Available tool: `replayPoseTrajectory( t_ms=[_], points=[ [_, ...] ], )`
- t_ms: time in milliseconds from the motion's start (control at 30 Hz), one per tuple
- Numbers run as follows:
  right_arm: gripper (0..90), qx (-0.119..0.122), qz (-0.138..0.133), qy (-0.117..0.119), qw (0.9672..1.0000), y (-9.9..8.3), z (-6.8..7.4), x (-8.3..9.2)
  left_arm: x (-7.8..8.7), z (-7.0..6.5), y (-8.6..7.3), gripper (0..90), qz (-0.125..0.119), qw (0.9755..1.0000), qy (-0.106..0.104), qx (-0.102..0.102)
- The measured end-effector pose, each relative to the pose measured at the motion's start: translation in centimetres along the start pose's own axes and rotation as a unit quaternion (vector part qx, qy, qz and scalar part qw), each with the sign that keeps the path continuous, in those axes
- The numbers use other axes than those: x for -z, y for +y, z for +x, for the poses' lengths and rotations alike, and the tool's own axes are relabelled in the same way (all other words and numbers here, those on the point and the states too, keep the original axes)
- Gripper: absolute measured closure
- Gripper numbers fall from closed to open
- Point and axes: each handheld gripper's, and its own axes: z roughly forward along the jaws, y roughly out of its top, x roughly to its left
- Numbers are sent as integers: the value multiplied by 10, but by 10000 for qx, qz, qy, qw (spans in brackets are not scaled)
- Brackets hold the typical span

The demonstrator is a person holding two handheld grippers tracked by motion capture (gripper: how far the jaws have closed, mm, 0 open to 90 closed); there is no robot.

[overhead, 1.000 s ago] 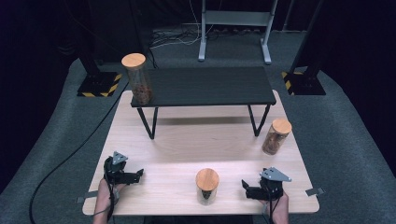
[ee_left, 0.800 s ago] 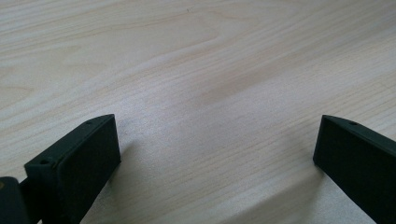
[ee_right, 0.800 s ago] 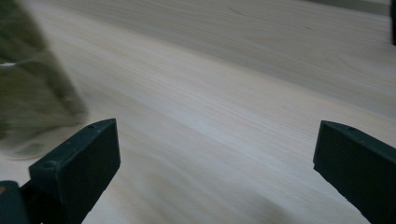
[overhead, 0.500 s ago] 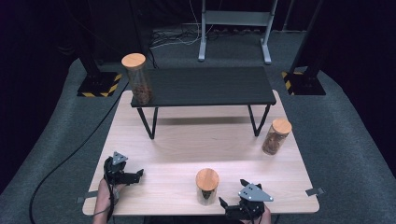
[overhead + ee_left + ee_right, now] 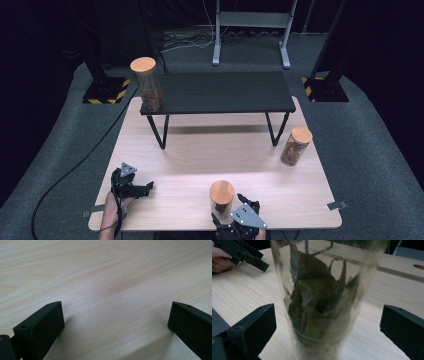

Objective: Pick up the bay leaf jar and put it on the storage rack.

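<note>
Jar (image 5: 322, 302) of seemingly dried leaves, between spread right claw (image 5: 328, 332) jaws

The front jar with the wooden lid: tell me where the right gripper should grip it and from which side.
Grip the front jar on its clear glass wall, below the wooden lid, coming level from the person's side. It stands upright and round, and the right gripper already has its jaws open to either side of it, so closing there looks likeliest to hold.

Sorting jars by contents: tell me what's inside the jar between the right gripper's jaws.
Through the glass jar, dark dried leaves and thin stems fill most of it. The blur hides what kind they are; its wooden lid covers the top.
</note>
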Motion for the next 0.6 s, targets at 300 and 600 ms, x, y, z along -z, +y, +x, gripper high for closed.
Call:
replayPoseTrajectory(
  t_ms=[300, 600],
  points=[
    [0, -26, -115, 381, 9992, 5, -5, -17, 0, 0, 0, 0, -2, 10000, -3, -1],
    [167, -111, -55, 554, 9984, 3, -10, -24, 0, 0, 0, 0, -1, 10000, -6, -2]
  ],
)
